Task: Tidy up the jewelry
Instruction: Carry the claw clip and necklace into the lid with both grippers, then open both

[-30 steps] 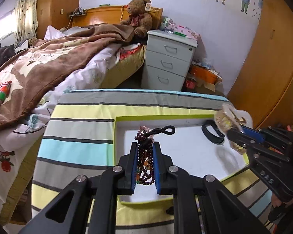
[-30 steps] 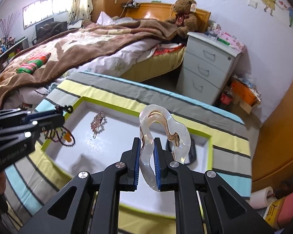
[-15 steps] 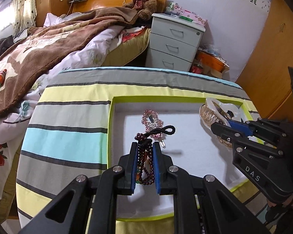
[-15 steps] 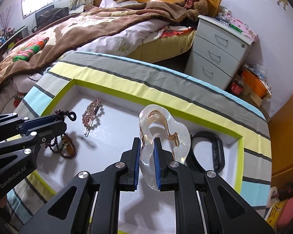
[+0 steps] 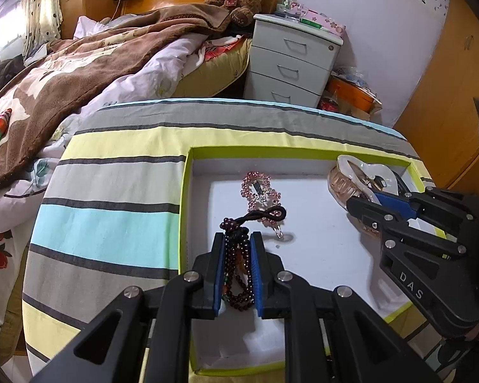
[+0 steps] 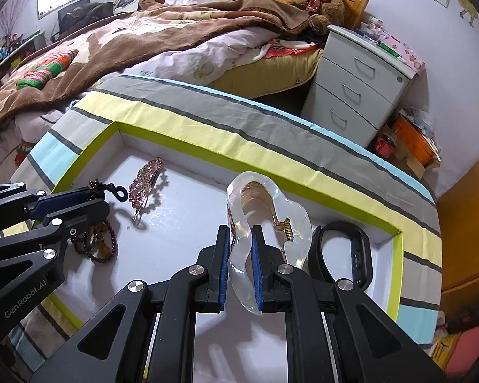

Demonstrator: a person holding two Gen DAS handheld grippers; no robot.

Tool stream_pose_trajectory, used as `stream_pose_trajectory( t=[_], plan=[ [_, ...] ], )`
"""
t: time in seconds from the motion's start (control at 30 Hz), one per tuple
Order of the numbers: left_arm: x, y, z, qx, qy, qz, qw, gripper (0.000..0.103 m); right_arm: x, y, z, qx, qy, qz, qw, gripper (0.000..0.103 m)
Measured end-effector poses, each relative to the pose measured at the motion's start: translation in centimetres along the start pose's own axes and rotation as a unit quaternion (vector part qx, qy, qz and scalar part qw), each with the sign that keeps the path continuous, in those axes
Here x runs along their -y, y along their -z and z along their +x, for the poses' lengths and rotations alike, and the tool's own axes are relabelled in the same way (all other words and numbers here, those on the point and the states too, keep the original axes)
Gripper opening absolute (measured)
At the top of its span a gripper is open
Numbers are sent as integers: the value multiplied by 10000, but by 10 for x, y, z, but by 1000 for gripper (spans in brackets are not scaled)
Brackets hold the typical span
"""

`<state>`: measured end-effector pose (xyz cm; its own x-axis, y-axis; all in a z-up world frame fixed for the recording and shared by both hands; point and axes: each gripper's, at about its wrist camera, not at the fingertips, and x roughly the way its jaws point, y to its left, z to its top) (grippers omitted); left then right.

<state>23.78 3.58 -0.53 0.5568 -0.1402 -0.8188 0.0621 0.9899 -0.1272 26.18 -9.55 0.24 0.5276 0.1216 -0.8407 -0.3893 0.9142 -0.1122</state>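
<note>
A shallow white tray with a green rim sits on a striped cloth. The left gripper is low over the tray's left side, close to the left rim, and its blue pads squeeze a string of dark beads. The beads hang down in a bunch, with a black cord loop sticking up at the top. The right gripper is over the right half and pinches a clear hair claw. The claw stands up tall (its spring faces the right rim). A black band lies flat just right of the claw, near the right rim. A pink sparkly hair clip lies flat near the far rim, its long side pointing from far to near. The white floor between the two grippers is open.
</note>
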Motion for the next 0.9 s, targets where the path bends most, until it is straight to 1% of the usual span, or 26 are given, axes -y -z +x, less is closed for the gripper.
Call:
stream_pose_trajectory(
  t=[0.23,0.63,0.83,0.9],
  plan=[
    [0,-1,1,-14,-10,-16,10000,17,-2,-1,1,-43,84,-37,9999,13],
    [2,-1,2,-28,-68,17,10000,22,-7,-2,1,-101,210,-134,9996,14],
    [4,-1,0,-2,-102,51,9999,31,-5,-3,0,-120,182,-84,9997,16],
    [4,0,0,-2,-114,43,9999,31,-5,-3,-1,-122,177,-64,9997,20]
  ],
)
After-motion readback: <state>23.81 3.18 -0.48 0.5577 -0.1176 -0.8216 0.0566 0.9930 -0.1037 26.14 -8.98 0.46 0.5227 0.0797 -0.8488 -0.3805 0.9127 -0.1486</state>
